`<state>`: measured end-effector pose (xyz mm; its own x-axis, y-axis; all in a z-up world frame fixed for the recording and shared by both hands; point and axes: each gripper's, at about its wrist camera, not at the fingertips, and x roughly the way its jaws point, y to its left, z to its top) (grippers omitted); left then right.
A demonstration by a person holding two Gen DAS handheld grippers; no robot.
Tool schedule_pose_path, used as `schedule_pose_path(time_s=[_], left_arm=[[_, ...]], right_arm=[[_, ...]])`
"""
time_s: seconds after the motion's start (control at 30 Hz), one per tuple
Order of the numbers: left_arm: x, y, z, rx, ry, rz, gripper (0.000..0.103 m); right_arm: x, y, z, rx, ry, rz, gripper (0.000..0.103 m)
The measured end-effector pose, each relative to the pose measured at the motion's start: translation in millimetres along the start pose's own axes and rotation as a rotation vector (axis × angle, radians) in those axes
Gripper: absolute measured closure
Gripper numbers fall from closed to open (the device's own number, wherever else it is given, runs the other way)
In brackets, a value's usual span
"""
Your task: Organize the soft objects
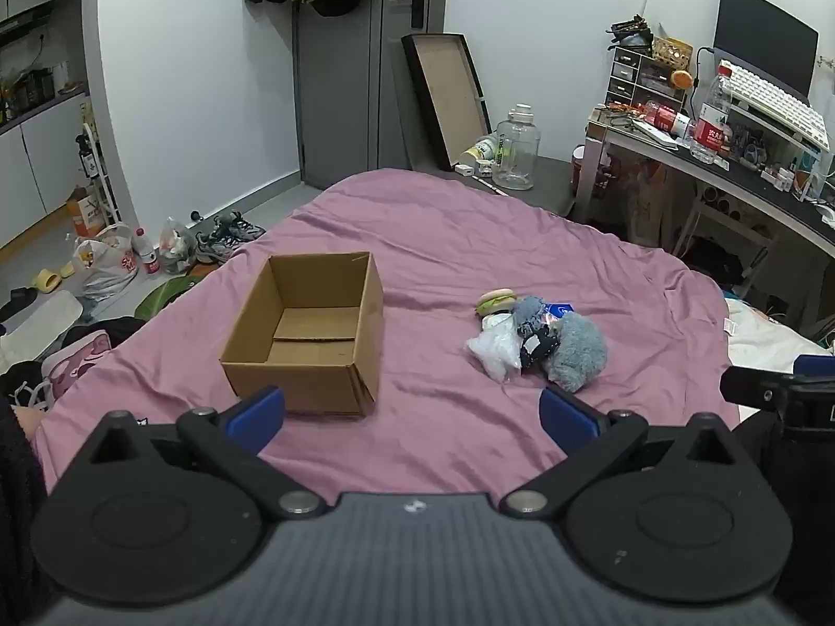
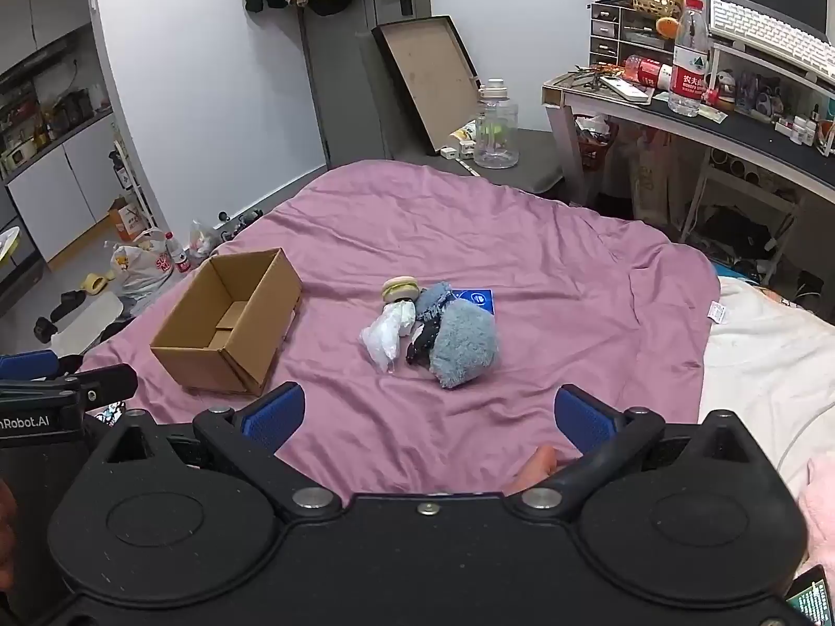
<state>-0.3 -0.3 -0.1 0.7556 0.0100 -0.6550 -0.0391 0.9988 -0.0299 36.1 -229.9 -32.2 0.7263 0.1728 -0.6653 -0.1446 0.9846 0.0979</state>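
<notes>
Left claw (image 1: 412, 412), right claw (image 2: 429, 417): wide apart, empty.

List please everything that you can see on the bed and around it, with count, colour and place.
box: one, brown cardboard, open and empty, on the sheet, left of the pile
sheet: one, pink-purple, covering the bed
burger toy: one, tan and green, far end of the pile
plush: one, grey-blue, near right of the pile
plastic bag: one, clear white, left side of the pile
blue packet: one, behind the plush
dark cloth: one, black with white, middle of the pile
jug: one, clear, beyond the bed
desk: one, dark top, cluttered, far right
shoes: grey, floor, left of the bed; count unclear
left tongs: open, empty, near the box
right tongs: open, empty, before the pile
</notes>
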Motion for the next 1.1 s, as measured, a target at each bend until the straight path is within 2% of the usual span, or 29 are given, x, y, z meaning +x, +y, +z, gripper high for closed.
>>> schedule_pose_path(time_s=[1.1], left_arm=[[-0.7, 0.2, 1.1, -0.005, 0.014, -0.016, 0.000]], right_arm=[[0.2, 1.0, -0.2, -0.024, 0.005, -0.023, 0.000]])
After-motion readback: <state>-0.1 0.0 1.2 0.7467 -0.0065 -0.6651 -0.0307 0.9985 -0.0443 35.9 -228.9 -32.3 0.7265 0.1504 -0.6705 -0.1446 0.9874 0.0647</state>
